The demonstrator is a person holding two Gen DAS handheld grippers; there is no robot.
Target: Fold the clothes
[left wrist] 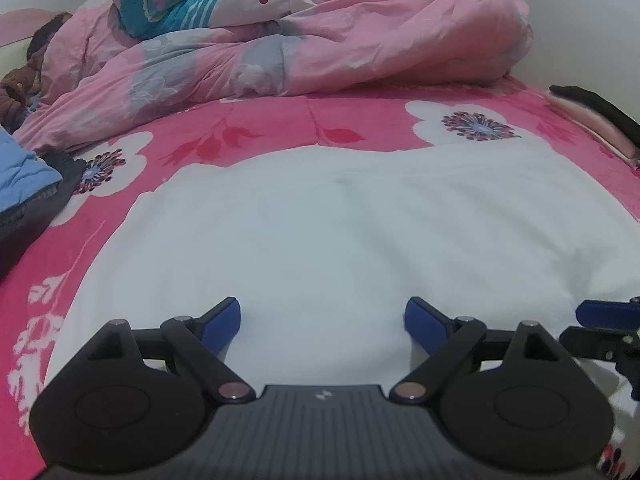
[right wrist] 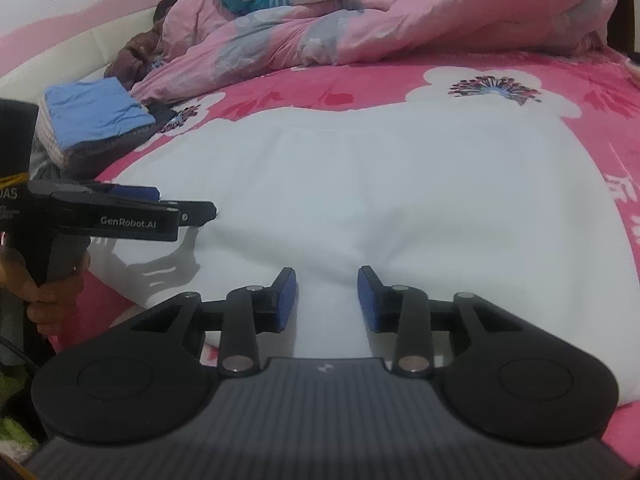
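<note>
A white garment (left wrist: 340, 232) lies spread flat on the pink flowered bed sheet (left wrist: 280, 128). My left gripper (left wrist: 323, 326) is open and low over the garment's near edge, with only white cloth under its blue pads. My right gripper (right wrist: 327, 300) is also open over the near edge of the white garment (right wrist: 380, 184), and a slight ridge of the cloth runs between its fingers. In the right wrist view the left gripper (right wrist: 200, 212) shows side-on at the left, held by a hand (right wrist: 48, 300). The right gripper (left wrist: 608, 320) shows at the right edge of the left wrist view.
A crumpled pink duvet (left wrist: 320, 48) with a teal cloth (left wrist: 168, 0) on it fills the back of the bed. A folded stack topped by a blue garment (right wrist: 96, 112) sits at the left. A black and pink item (left wrist: 596, 120) lies at the right edge.
</note>
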